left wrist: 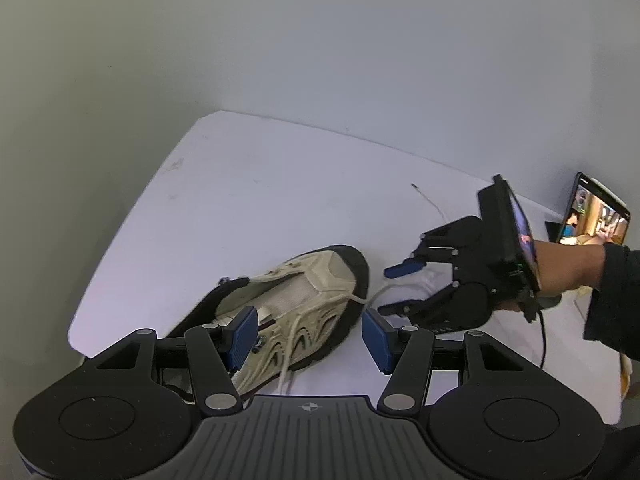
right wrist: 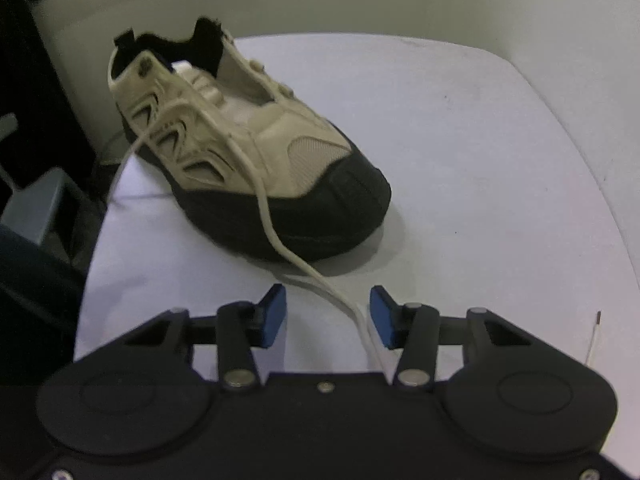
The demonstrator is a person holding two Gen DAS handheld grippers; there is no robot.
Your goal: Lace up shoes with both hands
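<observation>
A beige shoe with a black toe cap (left wrist: 304, 292) (right wrist: 248, 148) lies on the white table (left wrist: 280, 184), its heel at the near edge. My left gripper (left wrist: 310, 336) hovers open above the shoe's side, nothing pressed between its blue pads. A white lace (right wrist: 272, 224) leaves the shoe's eyelets and runs between the fingers of my right gripper (right wrist: 328, 316) (left wrist: 394, 288), close to its right pad (right wrist: 382, 318). That gripper is open beside the toe, low over the table, and its pads do not press the lace. The lace's dark tip (left wrist: 414, 186) (right wrist: 598, 316) rests on the table beyond.
A lit phone on a stand (left wrist: 596, 216) sits at the table's far right. A person's hand and dark sleeve (left wrist: 612, 280) carry the right gripper. Dark furniture (right wrist: 36, 200) stands off the table's left edge. The table's rounded far corner (left wrist: 216, 116) meets a pale wall.
</observation>
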